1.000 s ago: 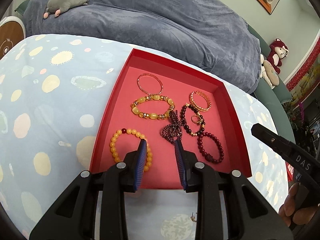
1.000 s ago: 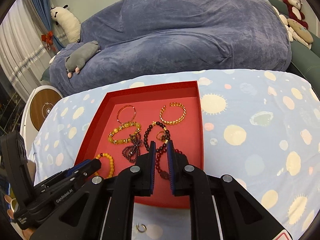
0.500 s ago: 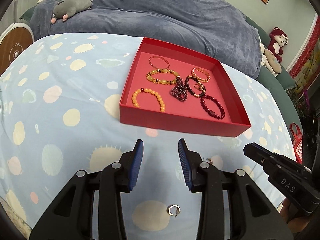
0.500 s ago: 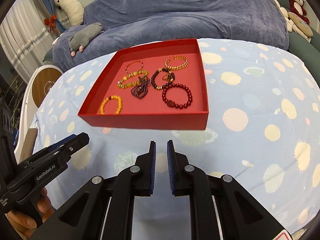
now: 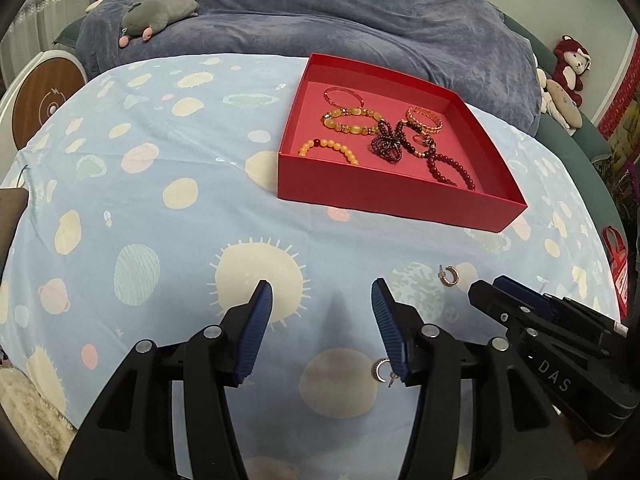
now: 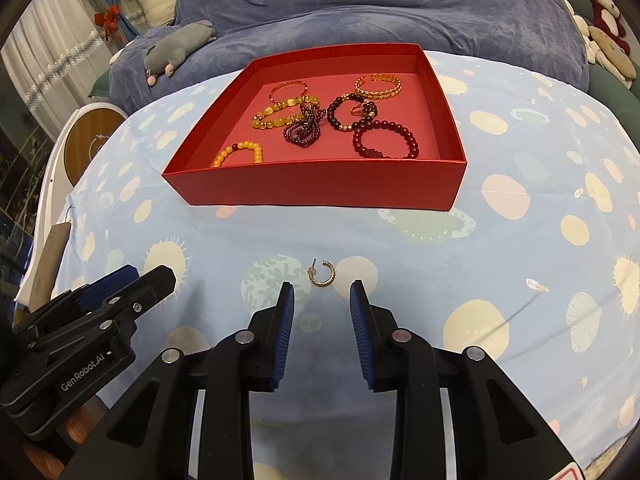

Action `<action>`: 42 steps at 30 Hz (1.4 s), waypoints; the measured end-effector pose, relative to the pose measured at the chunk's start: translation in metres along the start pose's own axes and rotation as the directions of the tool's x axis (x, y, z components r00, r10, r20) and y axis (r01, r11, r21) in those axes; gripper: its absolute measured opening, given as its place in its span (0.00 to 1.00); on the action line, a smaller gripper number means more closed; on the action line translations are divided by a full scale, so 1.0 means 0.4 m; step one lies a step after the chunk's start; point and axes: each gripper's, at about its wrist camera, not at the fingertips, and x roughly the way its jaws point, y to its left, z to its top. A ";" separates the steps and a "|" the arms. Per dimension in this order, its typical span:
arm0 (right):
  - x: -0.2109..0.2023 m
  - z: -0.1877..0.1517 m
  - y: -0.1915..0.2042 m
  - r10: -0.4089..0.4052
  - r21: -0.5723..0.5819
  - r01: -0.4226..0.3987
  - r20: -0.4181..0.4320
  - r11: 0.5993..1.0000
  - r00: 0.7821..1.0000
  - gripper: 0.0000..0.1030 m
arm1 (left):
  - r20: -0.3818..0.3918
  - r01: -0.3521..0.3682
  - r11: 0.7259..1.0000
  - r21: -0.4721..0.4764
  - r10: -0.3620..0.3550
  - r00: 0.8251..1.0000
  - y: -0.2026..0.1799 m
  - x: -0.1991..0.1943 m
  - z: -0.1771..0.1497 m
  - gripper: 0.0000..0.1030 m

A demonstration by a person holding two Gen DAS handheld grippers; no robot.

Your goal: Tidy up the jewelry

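We are holding the left gripper (image 5: pixel 322 294) over the blue patterned cloth (image 5: pixel 168 168), its jaws parted, just widened, nothing between them. A silver earring (image 5: pixel 382 370) is lying beside its right finger. The right gripper (image 6: pixel 320 298) is likewise gaping, just widened and empty, with a gold hoop earring (image 6: pixel 322 274) lying just ahead. The red box (image 6: pixel 320 188) is sitting beyond, holding the bracelets (image 6: pixel 384 138).

light: even, soft indoor | shadows: faint | focus: sharp | edges: fisheye bend, dark vignette corners
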 end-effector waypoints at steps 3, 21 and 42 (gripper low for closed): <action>0.003 -0.001 0.003 -0.010 -0.005 0.010 0.003 1.000 1.000 0.37 | 0.001 -0.009 1.000 -0.003 0.009 1.000 0.003 -0.006 -0.011 0.57; 0.079 0.018 0.026 -0.059 -0.065 0.057 -0.027 0.996 0.998 0.37 | -0.039 -0.043 0.999 0.022 0.043 0.998 0.042 -0.018 -0.083 0.64; 0.001 -0.064 -0.053 -0.062 0.059 0.064 -0.027 0.996 0.998 0.15 | -0.060 0.017 0.994 0.108 -0.011 0.998 -0.063 -0.001 -0.112 0.64</action>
